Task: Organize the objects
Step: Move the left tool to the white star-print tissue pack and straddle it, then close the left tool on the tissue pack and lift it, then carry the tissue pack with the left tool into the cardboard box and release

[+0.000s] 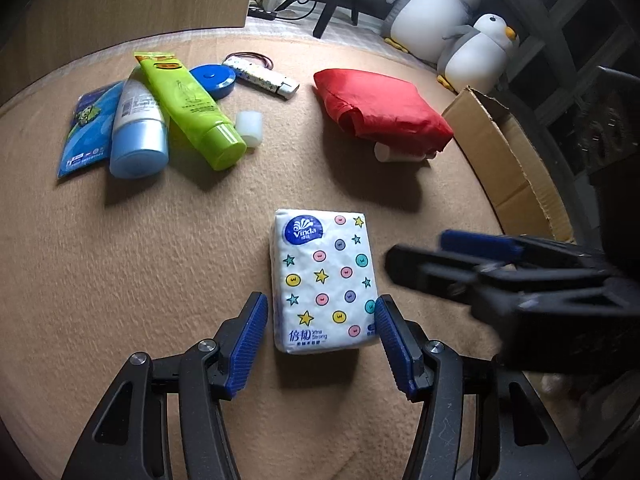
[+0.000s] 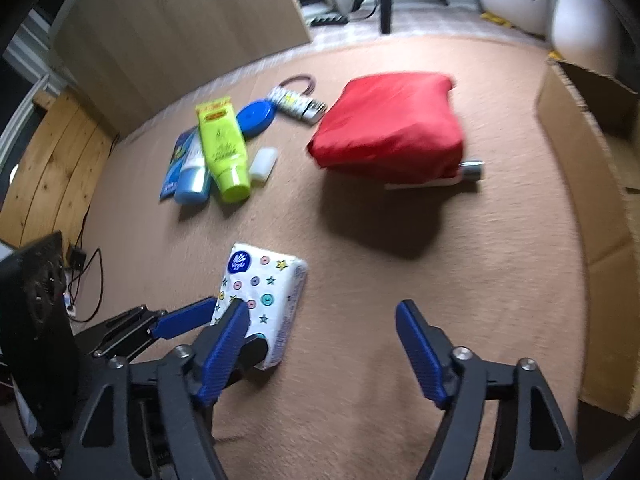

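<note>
Two tubes lie at the far left of the beige carpet (image 1: pixel 160 260), side by side: one blue-and-white tube (image 1: pixel 138 128) and one lime-green tube (image 1: pixel 188 108). The first lies partly on one blue sachet (image 1: pixel 86 128). Just behind them are one round blue tape measure (image 1: pixel 214 78), one patterned lighter (image 1: pixel 260 76) and one thin hair tie (image 1: pixel 262 58). One small white block (image 1: pixel 250 128) lies beside the green cap.

In the middle, nearer the camera, lies one tissue pack (image 1: pixel 324 280). It is white with a blue round logo, coloured buttons and stars. It lies between the fingers of the left hand-held gripper (image 1: pixel 318 316), whose jaws stand half wide. The right pad touches its edge and the left pad is a little apart.

Further right is one folded red cloth (image 1: pixel 380 104) with one white cylinder (image 1: pixel 384 154) under it. The right hand-held gripper (image 2: pixel 320 344) is spread wide with nothing between its jaws. One cardboard box (image 1: pixel 508 160) stands at the right, and behind it are one larger penguin plush (image 1: pixel 440 4) and one smaller penguin plush (image 1: pixel 480 48).
</note>
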Demonstrator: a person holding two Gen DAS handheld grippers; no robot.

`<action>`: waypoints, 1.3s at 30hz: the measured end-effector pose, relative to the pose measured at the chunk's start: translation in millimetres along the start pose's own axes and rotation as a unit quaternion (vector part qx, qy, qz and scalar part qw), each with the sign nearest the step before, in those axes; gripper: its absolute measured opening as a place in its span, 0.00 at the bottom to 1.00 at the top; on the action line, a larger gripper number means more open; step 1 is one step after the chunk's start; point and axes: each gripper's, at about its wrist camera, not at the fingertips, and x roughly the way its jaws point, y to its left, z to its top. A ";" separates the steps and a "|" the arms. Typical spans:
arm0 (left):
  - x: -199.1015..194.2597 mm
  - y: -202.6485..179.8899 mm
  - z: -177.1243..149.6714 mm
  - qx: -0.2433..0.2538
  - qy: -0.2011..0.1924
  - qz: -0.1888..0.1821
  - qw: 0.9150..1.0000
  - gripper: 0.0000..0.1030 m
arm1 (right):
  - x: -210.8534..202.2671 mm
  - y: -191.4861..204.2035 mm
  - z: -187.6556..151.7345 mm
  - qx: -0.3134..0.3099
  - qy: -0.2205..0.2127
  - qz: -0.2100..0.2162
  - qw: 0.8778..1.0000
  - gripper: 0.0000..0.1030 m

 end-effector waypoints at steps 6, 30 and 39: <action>5.1 1.8 -0.5 -0.006 0.003 -0.013 1.000 0.57 | 23.9 6.6 3.0 -0.009 0.047 0.033 0.998 0.47; -10.3 -68.8 17.3 0.027 -0.031 -0.036 0.999 0.46 | -20.4 -22.7 -3.8 0.011 0.019 0.066 0.998 0.31; -5.4 -157.4 48.8 0.084 -0.048 -0.071 0.993 0.46 | -88.8 -81.6 -6.8 0.047 -0.042 0.039 0.997 0.31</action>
